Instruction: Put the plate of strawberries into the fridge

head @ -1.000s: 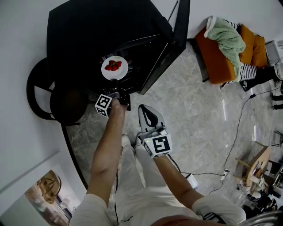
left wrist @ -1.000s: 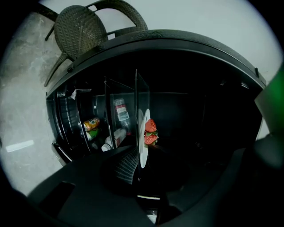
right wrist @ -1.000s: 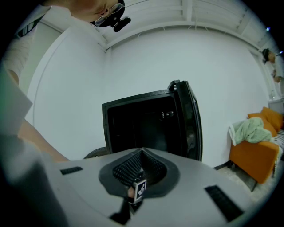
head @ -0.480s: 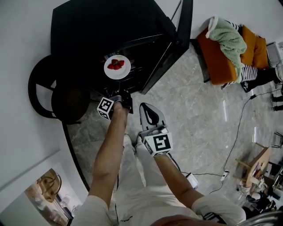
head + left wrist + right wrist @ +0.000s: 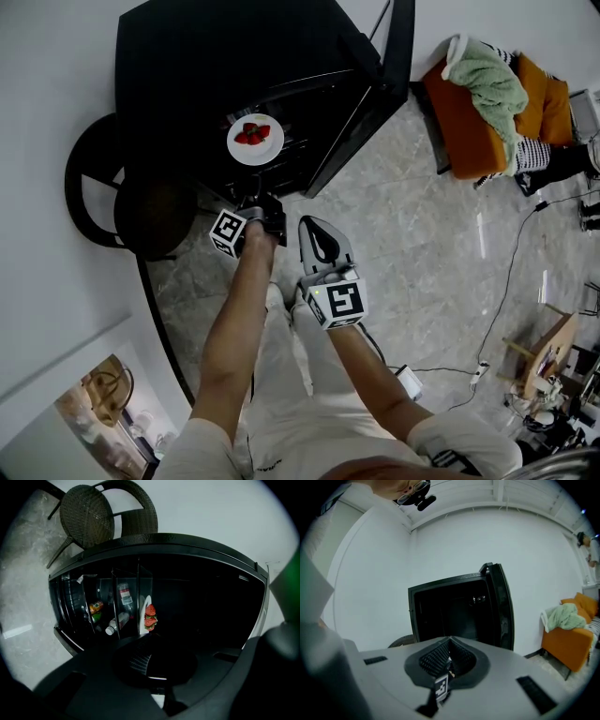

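A white plate (image 5: 255,148) carrying several red strawberries (image 5: 253,134) hangs at the mouth of the open black fridge (image 5: 225,56). My left gripper (image 5: 256,180) reaches up from below and is shut on the plate's near rim. In the left gripper view the plate (image 5: 146,606) shows edge-on with the strawberries (image 5: 150,617) just past the left gripper (image 5: 148,638), the dark fridge interior behind. My right gripper (image 5: 319,246) is shut and holds nothing; it sits lower right of the left one and points at the fridge (image 5: 454,606), seen beyond the right gripper (image 5: 449,657).
The fridge door (image 5: 375,94) stands open to the right. Bottles and cans (image 5: 117,616) lie on the fridge shelves. A dark wicker chair (image 5: 141,211) stands left of the fridge. An orange sofa with a green blanket (image 5: 483,84) is at the right; a cable (image 5: 506,272) crosses the floor.
The left gripper and the plate have drifted a little right and stay at the fridge opening. The right gripper has hardly moved.
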Tool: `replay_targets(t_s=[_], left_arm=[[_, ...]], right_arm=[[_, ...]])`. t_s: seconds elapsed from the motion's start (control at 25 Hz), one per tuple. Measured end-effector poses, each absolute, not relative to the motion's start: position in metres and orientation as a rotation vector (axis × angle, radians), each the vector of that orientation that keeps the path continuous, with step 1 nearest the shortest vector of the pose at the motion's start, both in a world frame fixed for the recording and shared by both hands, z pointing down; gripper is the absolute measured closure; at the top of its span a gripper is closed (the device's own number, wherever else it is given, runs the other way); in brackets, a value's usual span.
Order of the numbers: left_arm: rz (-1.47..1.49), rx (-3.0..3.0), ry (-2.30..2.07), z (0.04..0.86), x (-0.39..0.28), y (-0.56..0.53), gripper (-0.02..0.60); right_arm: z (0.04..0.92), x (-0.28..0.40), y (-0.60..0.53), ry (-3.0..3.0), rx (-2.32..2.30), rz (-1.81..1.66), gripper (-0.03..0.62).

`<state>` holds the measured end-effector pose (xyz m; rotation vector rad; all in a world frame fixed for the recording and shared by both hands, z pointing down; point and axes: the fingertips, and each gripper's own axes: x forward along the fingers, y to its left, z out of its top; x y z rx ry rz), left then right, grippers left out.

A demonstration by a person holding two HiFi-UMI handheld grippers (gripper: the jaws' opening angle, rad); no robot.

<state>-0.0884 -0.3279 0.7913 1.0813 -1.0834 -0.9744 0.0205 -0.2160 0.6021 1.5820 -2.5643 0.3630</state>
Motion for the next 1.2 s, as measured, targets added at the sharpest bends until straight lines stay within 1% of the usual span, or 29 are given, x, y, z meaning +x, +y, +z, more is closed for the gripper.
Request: replay_targets(t_s=[0.64, 1.04, 1.2], left_arm=[[-0.884, 1.295, -1.077, 0.739, -0.090, -0.317, 0.581], [-0.724, 1.500, -1.099, 0.703, -0.087, -0.300, 0.581], [-0.686, 1.581, -1.113, 0.677, -0.082, -0.295, 0.581]], right_arm=[[0.590, 0.012, -0.215, -2.560, 1.600, 0.376, 0.583], [0.581, 0.008, -0.212, -2.543, 1.609, 0.405, 0.583], [0.569, 0.008, -0.216, -2.534, 1.620, 0.412, 0.582]])
